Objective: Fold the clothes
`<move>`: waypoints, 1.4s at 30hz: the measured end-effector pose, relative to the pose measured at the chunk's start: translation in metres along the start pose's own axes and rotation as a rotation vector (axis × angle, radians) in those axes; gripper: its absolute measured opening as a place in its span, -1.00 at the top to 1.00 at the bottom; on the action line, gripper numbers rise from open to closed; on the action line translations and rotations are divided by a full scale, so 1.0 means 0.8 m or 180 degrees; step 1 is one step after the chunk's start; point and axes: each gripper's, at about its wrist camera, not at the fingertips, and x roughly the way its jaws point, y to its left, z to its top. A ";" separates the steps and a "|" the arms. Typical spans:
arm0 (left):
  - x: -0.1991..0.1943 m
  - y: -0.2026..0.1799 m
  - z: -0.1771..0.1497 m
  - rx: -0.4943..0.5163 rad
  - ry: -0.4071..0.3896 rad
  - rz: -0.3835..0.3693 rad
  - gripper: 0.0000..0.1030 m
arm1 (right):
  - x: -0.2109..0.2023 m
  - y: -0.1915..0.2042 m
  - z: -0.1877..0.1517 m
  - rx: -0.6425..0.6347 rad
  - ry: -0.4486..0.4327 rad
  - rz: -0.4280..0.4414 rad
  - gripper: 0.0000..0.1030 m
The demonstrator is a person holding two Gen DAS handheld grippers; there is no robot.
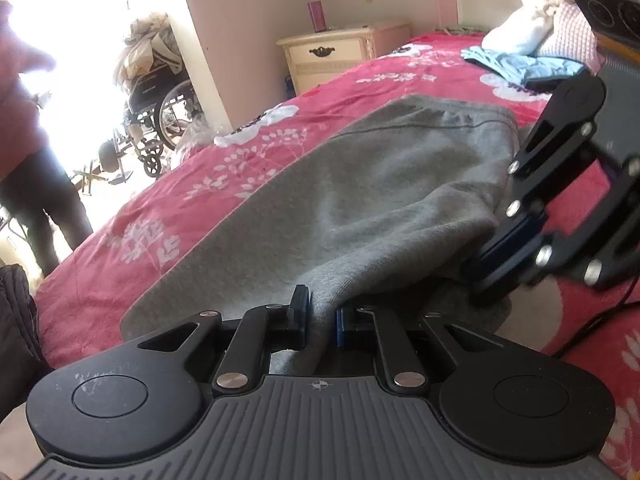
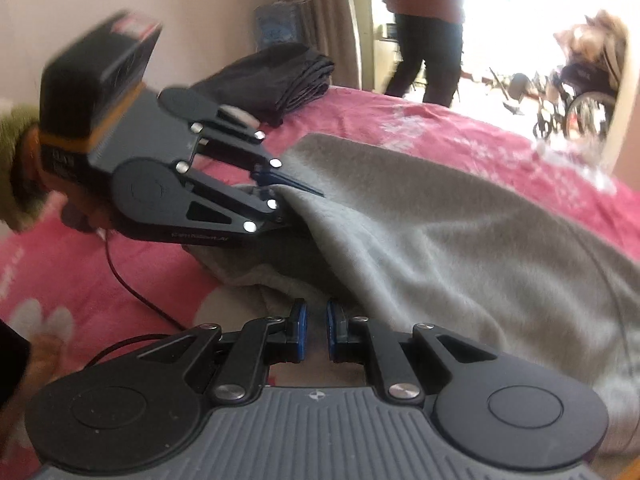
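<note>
both tools (image 1: 320, 316) (image 2: 316, 324) near grey garment (image 1: 360, 184); lettering unreadable.

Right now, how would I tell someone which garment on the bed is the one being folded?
Start at the pink floral bed. The gray garment lies spread across its middle, nearest both grippers, its edge pinched in the left gripper. Unlike the folded black stack and the light blue clothes farther off, it is plain gray fleece and unfolded.
</note>
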 end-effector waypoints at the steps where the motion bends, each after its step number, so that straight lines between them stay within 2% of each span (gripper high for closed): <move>1: -0.001 0.002 0.000 0.0008 -0.0008 -0.0020 0.79 | 0.004 0.007 0.003 -0.0101 -0.0001 0.0006 0.79; 6: 0.000 0.012 0.001 0.0086 -0.0016 -0.0190 0.78 | 0.026 0.039 0.010 -0.0574 0.0032 0.0086 0.79; 11: 0.001 0.026 0.003 0.0020 -0.0032 -0.0411 0.78 | 0.046 0.051 0.009 -0.0685 0.0112 0.0212 0.79; 15: 0.005 0.035 0.005 -0.0090 -0.0006 -0.0548 0.78 | 0.064 0.043 0.012 -0.0526 0.0072 0.0248 0.79; 19: 0.006 0.037 0.001 -0.0151 0.0013 -0.0592 0.79 | 0.078 0.039 0.013 -0.0423 -0.0070 0.0213 0.79; 25: 0.007 0.038 -0.001 -0.0202 0.0016 -0.0626 0.79 | 0.096 0.032 -0.001 -0.0053 -0.0222 0.0295 0.78; 26: 0.007 0.038 -0.001 -0.0209 0.0014 -0.0620 0.79 | 0.098 0.031 -0.003 0.0007 -0.0266 0.0306 0.71; 29: 0.007 0.037 -0.001 -0.0226 0.0006 -0.0601 0.79 | 0.095 0.031 -0.006 0.0134 -0.0355 0.0408 0.32; 31: 0.006 0.036 -0.002 -0.0227 -0.0007 -0.0584 0.79 | 0.081 0.035 -0.006 0.0161 -0.0415 0.0412 0.25; 33: 0.004 0.035 -0.002 -0.0220 -0.0027 -0.0565 0.79 | 0.056 0.039 -0.011 0.0098 -0.0497 0.0353 0.16; 35: 0.003 0.035 -0.003 -0.0221 -0.0038 -0.0553 0.79 | 0.030 0.042 -0.017 -0.0003 -0.0549 0.0270 0.15; 38: 0.003 0.034 -0.003 -0.0225 -0.0050 -0.0545 0.79 | 0.014 0.044 -0.020 -0.0168 -0.0324 -0.0040 0.16; 42: 0.002 0.035 -0.003 -0.0240 -0.0056 -0.0538 0.79 | 0.011 0.039 -0.014 -0.0083 -0.0159 -0.0214 0.25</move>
